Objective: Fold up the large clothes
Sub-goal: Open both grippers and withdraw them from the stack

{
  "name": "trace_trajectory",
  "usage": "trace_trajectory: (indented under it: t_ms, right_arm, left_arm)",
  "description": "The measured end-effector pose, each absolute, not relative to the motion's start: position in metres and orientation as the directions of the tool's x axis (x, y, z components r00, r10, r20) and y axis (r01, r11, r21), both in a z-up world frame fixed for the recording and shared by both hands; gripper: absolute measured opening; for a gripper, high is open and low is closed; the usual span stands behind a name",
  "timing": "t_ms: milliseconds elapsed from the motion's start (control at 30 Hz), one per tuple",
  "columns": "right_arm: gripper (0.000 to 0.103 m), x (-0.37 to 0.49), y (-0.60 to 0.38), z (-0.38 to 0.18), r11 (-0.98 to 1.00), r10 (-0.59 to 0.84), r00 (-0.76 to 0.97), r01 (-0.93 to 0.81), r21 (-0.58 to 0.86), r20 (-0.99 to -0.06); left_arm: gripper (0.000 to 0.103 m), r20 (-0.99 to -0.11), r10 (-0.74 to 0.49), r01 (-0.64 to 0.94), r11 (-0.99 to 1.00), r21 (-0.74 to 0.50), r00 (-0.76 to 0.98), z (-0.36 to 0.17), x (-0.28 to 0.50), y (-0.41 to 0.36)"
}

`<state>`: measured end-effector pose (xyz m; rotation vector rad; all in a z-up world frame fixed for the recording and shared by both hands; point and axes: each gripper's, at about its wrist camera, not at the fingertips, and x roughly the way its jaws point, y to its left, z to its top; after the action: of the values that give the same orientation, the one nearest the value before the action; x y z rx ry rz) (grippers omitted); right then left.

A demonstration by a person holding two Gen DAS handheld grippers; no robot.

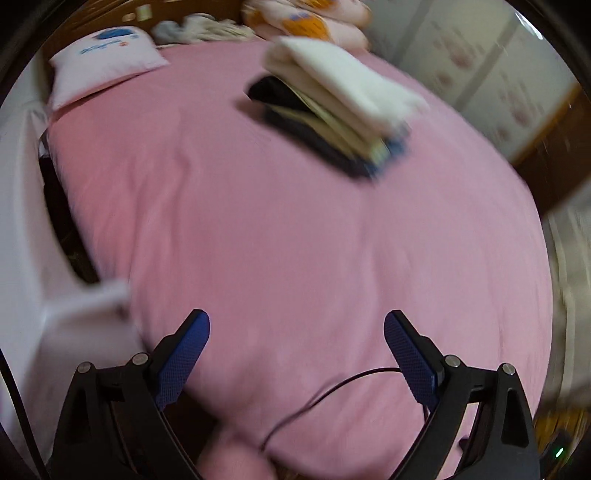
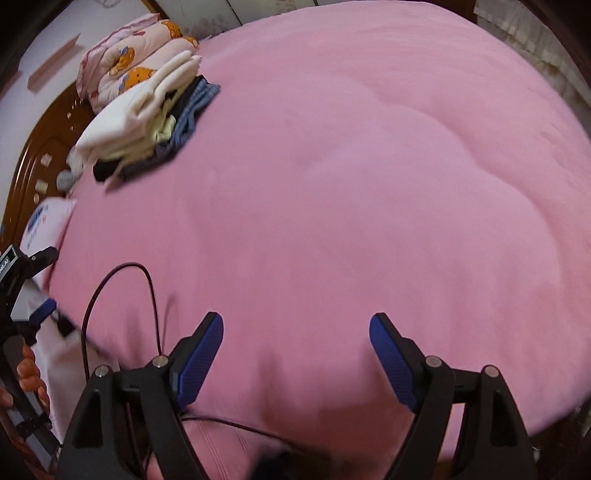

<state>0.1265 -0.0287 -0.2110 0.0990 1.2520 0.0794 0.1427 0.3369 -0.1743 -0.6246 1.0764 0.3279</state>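
Note:
A stack of folded clothes (image 1: 332,107), white on top with yellow, blue and dark layers beneath, lies on the pink bed cover (image 1: 277,240) at the far side. The same stack of folded clothes (image 2: 147,125) shows at upper left in the right wrist view, on the pink bed cover (image 2: 351,184). My left gripper (image 1: 297,325) hangs open over bare pink cover near the bed's front edge, nothing between its blue pads. My right gripper (image 2: 296,326) is open too, above bare cover. The left gripper (image 2: 37,280) also appears at that view's left edge, with a hand (image 2: 29,373) on its handle.
A white pillow with blue print (image 1: 103,62) lies at the head of the bed, with loose laundry (image 1: 199,29) and a cartoon-print quilt (image 1: 310,18) beyond. A thin dark cable (image 2: 122,295) loops over the cover. A brown headboard (image 2: 40,140) and a wardrobe (image 1: 491,74) border the bed.

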Motion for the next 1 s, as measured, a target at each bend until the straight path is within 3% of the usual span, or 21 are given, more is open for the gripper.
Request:
trace_trajectory:
  t_ms: [100,200,367,600,733,867,1000]
  right_arm:
    - [0.085,0.078,-0.070,-0.174,0.995,0.080,0.329,0.032,0.095,-0.941]
    - [0.086,0.050,-0.102,-0.133,0.992,0.047,0.390,0.094,0.090,-0.920]
    - [0.087,0.046,-0.115,-0.064,0.995,0.008,0.432,0.085,0.049,-0.902]
    - [0.088,0.028,-0.102,0.009,0.998,0.032,0.477,0.033,0.055,-0.878]
    - [0.096,0.011,-0.088,0.014,0.998,-0.004,0.520,0.050,0.025,-0.854]
    - [0.098,0.000,-0.077,0.004,0.998,-0.061,0.502,0.036,-0.050,-0.863]
    - [0.101,-0.004,-0.070,-0.004,0.996,-0.076,0.473,0.003,-0.084,-0.878]
  left_arm:
    - [0.094,-0.915,-0.073,-0.498,0.820,-0.280,0.396,-0.145,0.108,0.290]
    - [0.094,-0.907,-0.152,-0.434,0.839,-0.328,0.392,-0.112,0.090,0.255]
    - [0.095,-0.899,-0.109,-0.241,0.943,-0.229,0.424,-0.044,0.094,0.206]
    - [0.098,-0.875,-0.099,-0.142,0.972,-0.186,0.473,0.010,0.089,0.166]
    - [0.098,-0.879,-0.109,-0.129,0.974,-0.189,0.464,0.007,0.082,0.153]
    - [0.098,-0.901,-0.052,-0.066,0.994,-0.089,0.430,-0.003,0.072,0.134]
    - [0.098,-0.908,-0.065,-0.038,0.995,-0.089,0.413,-0.007,0.072,0.129]
